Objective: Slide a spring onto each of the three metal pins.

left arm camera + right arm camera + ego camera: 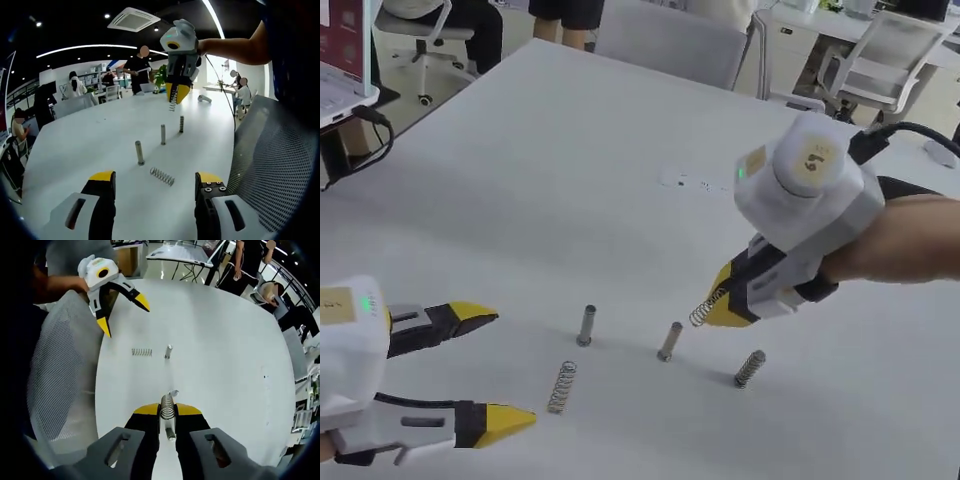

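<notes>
Right gripper (718,308) jaws together, clamped on the held spring (704,310); the free end sticks out past the yellow tips, down-left in the head view. Middle pin (669,341) stands upright on the counter (570,180), bare, just below-left of that free end, near but not touching. The spring's axis is tilted and the pin's is vertical, so the coil probably has to come over the pin top and stand up in line before it will drop on. In the right gripper view the pin top peeks out right behind the coil. Sprung pin (750,368), just right of the gripper, already wears its spring.

Left gripper (500,368) jaws wide apart, low at the near-left, gripping nothing. Loose spring (561,386) lies flat just ahead of it, beside the bare end pin (586,325). Left gripper is nearer to both.
</notes>
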Demonstrator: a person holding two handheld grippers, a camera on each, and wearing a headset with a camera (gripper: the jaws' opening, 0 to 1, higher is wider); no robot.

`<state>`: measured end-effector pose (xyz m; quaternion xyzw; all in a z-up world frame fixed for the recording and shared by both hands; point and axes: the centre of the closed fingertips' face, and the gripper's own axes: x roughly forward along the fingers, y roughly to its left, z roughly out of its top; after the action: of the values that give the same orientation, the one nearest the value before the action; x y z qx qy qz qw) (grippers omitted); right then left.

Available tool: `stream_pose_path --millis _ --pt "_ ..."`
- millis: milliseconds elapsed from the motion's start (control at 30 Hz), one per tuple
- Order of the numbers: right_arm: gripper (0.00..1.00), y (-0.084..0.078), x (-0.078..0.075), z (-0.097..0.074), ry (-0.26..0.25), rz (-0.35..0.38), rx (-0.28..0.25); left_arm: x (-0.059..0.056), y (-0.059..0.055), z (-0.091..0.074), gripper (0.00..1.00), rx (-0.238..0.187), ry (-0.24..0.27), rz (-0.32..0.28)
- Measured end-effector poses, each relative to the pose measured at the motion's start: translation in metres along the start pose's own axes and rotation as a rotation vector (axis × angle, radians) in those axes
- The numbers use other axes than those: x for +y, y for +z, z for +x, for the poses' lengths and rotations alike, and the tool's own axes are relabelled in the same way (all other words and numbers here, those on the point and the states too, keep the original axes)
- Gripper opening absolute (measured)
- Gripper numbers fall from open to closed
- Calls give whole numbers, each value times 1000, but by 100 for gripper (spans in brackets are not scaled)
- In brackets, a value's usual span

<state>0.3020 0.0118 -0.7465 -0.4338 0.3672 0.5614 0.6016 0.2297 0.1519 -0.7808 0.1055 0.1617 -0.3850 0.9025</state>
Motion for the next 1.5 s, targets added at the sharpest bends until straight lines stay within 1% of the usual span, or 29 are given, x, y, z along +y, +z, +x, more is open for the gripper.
stream_pose_path --millis 33,167,200,267,300,367,467,500,600,933,1133,1300,1367,1500 --pt "8 1 -1 1 1 1 1 0 -1 0 60 3 0 1" --pt "8 1 -6 9 5 -8 36 1 -3 0 61 8 4 4" --pt "8 0 -6 12 17 -11 51 1 -2 -1 61 8 6 7" --pt "8 0 -9 16 12 -25 62 1 -1 0 61 7 8 8" --pt "8 0 -10 18 14 -27 76 1 0 0 61 6 9 8" --pt "8 0 -12 22 13 -33 81 1 2 0 60 2 8 9" --pt "8 -2 -12 26 26 -31 94 0 3 1 60 2 7 16" --pt "8 -4 -11 29 35 -32 107 -1 4 1 60 2 7 17" --pt "8 -8 -12 33 39 -37 122 -1 3 0 59 6 8 19" --pt "8 -8 -11 41 56 -39 135 -4 3 -3 57 11 6 21" --pt "8 -9 -9 46 67 -42 147 -4 5 -4 57 2 10 16" --pt "8 -12 -7 53 76 -41 163 -4 5 -6 57 1 11 14" --pt "8 -12 -7 56 75 -39 161 -4 5 -7 57 1 10 13" --pt "8 -17 -6 65 82 -28 171 -4 4 -10 57 3 11 8"
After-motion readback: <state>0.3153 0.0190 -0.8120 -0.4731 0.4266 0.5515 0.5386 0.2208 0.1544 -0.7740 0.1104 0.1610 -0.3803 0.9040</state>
